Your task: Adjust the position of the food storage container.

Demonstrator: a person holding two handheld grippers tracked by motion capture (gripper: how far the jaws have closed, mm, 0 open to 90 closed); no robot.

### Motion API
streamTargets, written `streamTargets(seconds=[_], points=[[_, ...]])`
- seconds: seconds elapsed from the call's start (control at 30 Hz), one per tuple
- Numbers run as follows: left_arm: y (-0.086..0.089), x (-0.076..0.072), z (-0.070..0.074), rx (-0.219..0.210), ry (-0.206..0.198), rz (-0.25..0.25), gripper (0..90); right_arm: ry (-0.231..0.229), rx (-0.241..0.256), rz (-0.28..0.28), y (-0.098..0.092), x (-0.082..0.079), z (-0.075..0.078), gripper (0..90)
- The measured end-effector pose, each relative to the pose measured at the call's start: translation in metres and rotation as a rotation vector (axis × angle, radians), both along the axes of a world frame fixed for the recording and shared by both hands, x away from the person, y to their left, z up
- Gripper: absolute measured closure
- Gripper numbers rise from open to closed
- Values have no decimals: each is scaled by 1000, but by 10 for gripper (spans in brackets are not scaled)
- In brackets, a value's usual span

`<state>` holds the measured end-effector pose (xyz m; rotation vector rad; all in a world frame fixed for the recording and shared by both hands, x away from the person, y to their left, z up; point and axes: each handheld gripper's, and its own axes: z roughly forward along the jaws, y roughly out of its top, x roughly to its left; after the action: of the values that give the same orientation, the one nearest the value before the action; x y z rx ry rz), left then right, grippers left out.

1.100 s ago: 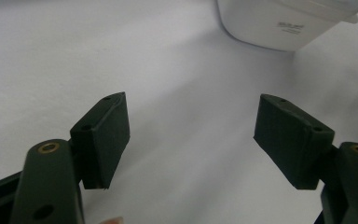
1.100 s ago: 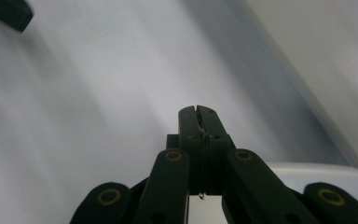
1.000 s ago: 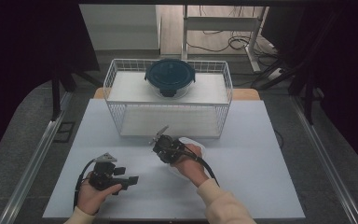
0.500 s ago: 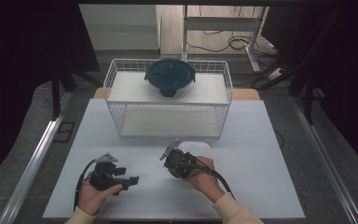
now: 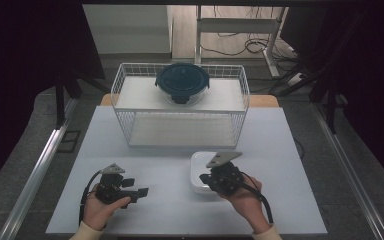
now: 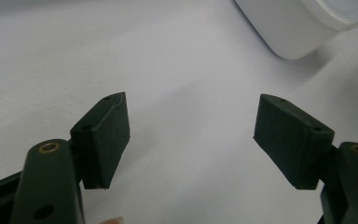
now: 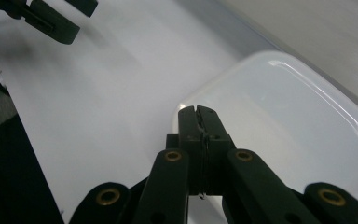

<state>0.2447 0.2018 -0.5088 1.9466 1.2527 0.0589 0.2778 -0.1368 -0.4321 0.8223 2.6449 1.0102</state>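
I see my right gripper (image 7: 199,112) pressed closed at the white box (image 7: 284,121) rim, left gripper (image 6: 191,140) spread wide, resting on the table (image 5: 170,210).

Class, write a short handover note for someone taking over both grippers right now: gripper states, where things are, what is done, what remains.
Left gripper: open, empty, low over the table.
Right gripper: shut, nothing visibly between the jaws, at the near edge of the white container.
White container: on the table, in front of the wire basket.
Round dark-lidded container: on top of the basket.
Done: nothing gripped yet.
Left: probably grasping the white container.
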Motion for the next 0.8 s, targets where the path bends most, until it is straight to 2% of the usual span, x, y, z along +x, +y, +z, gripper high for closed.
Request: streamTargets(seconds=[0.13, 0.23, 0.27, 0.43, 0.5, 0.57, 0.67, 0.73, 0.8], points=[[0, 0, 0, -3, -1, 5, 260, 1, 63, -62, -32, -8, 0, 884], [1, 0, 1, -3, -4, 6, 259, 22, 122, -118, -55, -15, -5, 881], [1, 0, 1, -4, -6, 6, 259, 37, 130, -129, -63, -16, -7, 881], [1, -1, 1, -11, -7, 8, 259, 59, 141, -210, -94, -22, -18, 874], [2, -1, 2, -15, -6, 8, 259, 66, 141, -245, -104, -21, -21, 844], [3, 0, 1, -15, -6, 9, 258, 87, 152, -271, -110, -19, -24, 729], [4, 0, 2, -18, -6, 10, 256, 118, 170, -310, -111, -15, -25, 501], [4, 0, 2, -21, -6, 10, 255, 116, 178, -339, -111, -14, -26, 416], [4, 0, 2, -42, -11, 2, 250, 102, 199, -370, -113, -15, -27, 359]])
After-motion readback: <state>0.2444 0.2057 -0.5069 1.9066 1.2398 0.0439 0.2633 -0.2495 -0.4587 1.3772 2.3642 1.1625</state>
